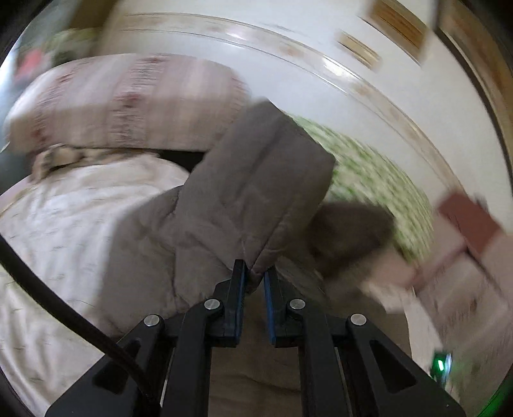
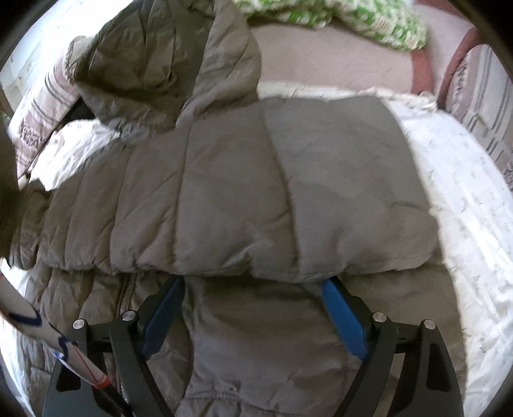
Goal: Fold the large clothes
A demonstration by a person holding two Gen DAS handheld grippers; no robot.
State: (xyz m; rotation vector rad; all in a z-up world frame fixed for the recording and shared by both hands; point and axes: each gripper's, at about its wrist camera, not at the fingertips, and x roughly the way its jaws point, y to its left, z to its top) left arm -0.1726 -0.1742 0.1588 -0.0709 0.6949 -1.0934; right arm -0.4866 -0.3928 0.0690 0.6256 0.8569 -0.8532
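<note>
A grey-brown quilted puffer jacket (image 2: 243, 199) lies on a white bedspread (image 2: 465, 205), with one part folded over the rest and its hood (image 2: 154, 61) at the back left. My left gripper (image 1: 255, 276) is shut on a lifted fold of the jacket (image 1: 256, 189) and holds it up above the bed. My right gripper (image 2: 253, 282) is open, its blue pads (image 2: 343, 314) spread wide, with the fingertips hidden under the folded edge of the jacket. The left wrist view is blurred by motion.
A pink patterned pillow (image 1: 121, 99) lies at the head of the bed. A green and white blanket (image 2: 346, 19) lies behind the jacket, also in the left wrist view (image 1: 378, 179). A white headboard (image 1: 288, 48) stands behind. A black cable (image 1: 64, 308) crosses at the left.
</note>
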